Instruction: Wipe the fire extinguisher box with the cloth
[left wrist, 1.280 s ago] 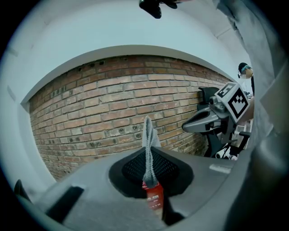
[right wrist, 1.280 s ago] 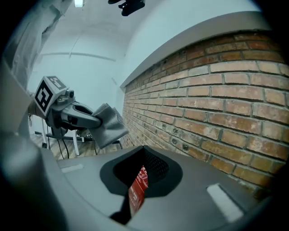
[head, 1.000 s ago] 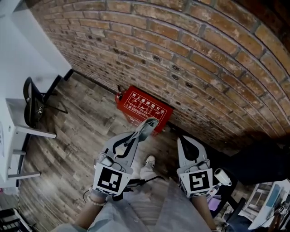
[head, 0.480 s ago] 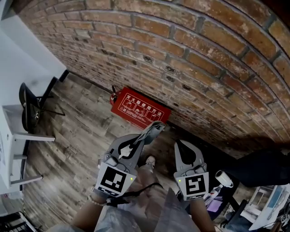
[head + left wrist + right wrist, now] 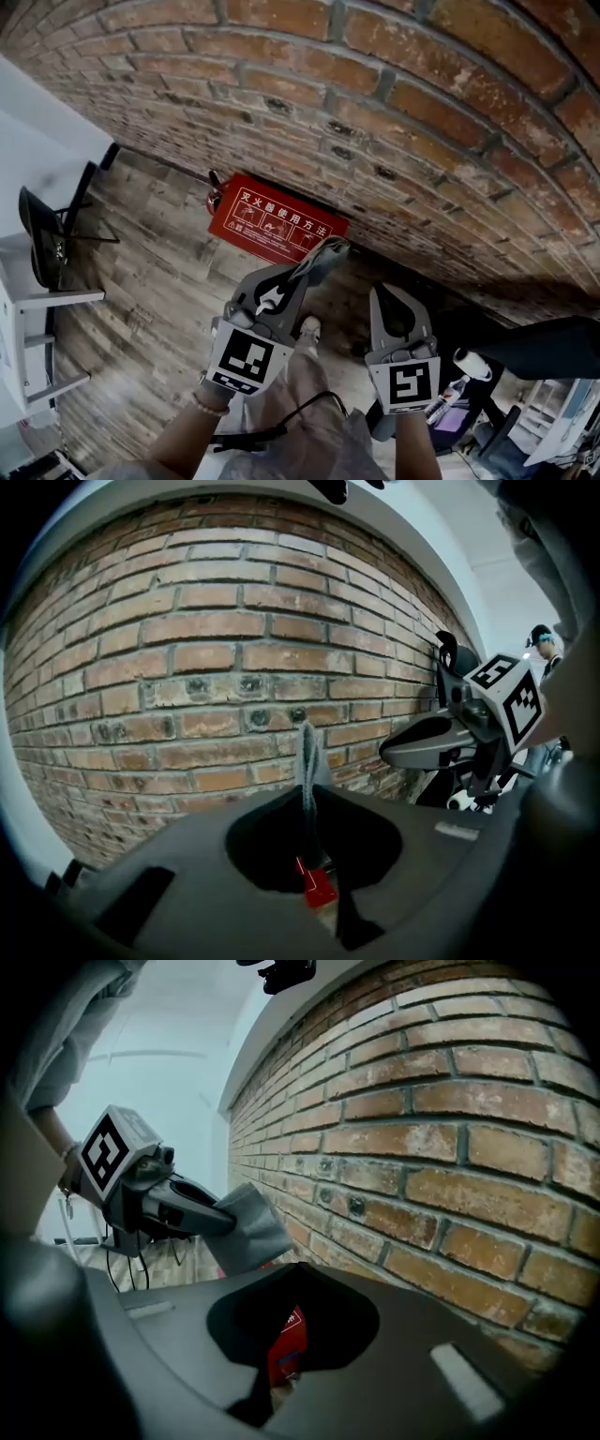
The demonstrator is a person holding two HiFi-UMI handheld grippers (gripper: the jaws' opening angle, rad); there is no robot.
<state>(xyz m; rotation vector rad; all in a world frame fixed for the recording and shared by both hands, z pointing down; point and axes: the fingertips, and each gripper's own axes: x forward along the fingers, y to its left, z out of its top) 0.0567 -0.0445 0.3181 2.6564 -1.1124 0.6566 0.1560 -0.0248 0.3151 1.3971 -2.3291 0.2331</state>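
Left gripper (image 5: 309, 270) clenched on cloth (image 5: 328, 251), held in air. Right gripper (image 5: 382, 295) closed, empty. Box (image 5: 277, 220) on floor (image 5: 159, 253) against wall (image 5: 422, 112), ahead of and below cloth, long axis along wall. Left gripper nearer; cloth not yet touching box.

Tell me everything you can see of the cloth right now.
The cloth is grey, soft-looking fabric, folded into a small wad and pinched in the shut jaws of the left hand-held gripper. It sticks out past the tips, held in the air, above the red box at the foot of the brick wall and apparently not touching it.
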